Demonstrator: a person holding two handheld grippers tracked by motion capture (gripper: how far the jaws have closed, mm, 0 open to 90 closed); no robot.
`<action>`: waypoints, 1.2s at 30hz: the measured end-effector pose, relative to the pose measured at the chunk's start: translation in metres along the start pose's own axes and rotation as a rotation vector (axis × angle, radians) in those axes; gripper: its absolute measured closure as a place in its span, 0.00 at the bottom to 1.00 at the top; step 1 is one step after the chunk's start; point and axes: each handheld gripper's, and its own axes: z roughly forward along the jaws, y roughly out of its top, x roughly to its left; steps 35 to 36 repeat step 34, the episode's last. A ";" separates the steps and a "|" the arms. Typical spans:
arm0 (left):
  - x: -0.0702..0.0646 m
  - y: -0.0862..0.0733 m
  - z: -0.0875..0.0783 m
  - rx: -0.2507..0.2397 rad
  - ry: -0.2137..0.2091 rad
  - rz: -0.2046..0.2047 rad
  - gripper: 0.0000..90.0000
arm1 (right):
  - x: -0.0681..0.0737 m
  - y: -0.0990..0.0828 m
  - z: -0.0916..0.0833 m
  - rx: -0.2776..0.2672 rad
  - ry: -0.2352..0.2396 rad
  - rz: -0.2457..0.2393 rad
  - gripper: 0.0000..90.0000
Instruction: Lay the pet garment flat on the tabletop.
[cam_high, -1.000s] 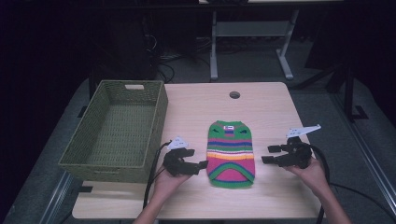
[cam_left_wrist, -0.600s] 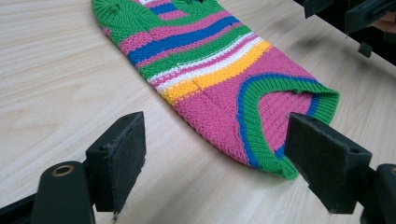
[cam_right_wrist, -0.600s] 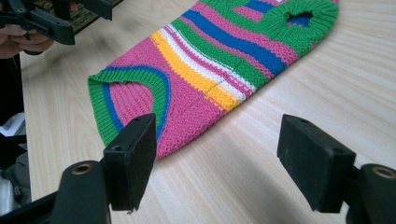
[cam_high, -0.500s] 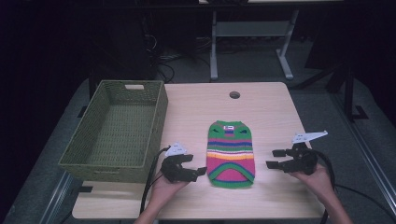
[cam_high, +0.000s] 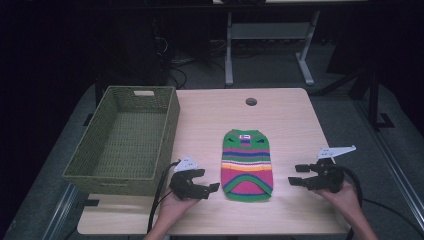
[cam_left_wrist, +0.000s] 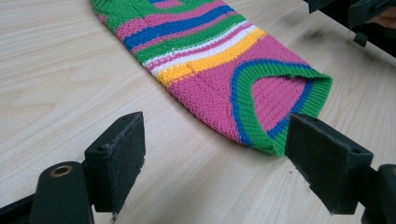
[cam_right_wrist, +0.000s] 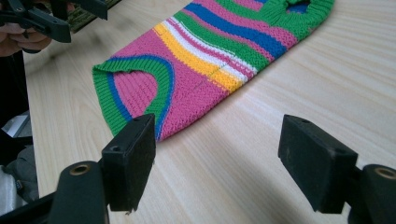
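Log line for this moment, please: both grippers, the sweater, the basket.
left gripper: open, beside sweater hem, apart | right gripper: open, opposite side, apart | sweater: flat on table | basket: empty, table's left

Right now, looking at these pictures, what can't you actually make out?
- Label at the striped sweater's neck, high view: too small to read.
- Sweater's underside: hidden against the table.
- Green basket's near inside corner, high view: hidden by its front wall.
- Sweater's collar end, left gripper view: cut off by the top edge.
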 end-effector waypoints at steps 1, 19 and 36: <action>0.000 -0.001 -0.001 0.002 -0.001 0.002 0.22 | 0.000 -0.001 -0.001 -0.002 0.000 0.000 0.30; -0.005 -0.013 -0.009 0.010 -0.003 0.005 0.22 | 0.001 -0.024 -0.014 -0.014 -0.018 0.025 0.29; -0.013 -0.022 -0.020 -0.026 -0.027 0.002 0.22 | 0.014 -0.049 -0.026 -0.073 -0.023 0.018 0.26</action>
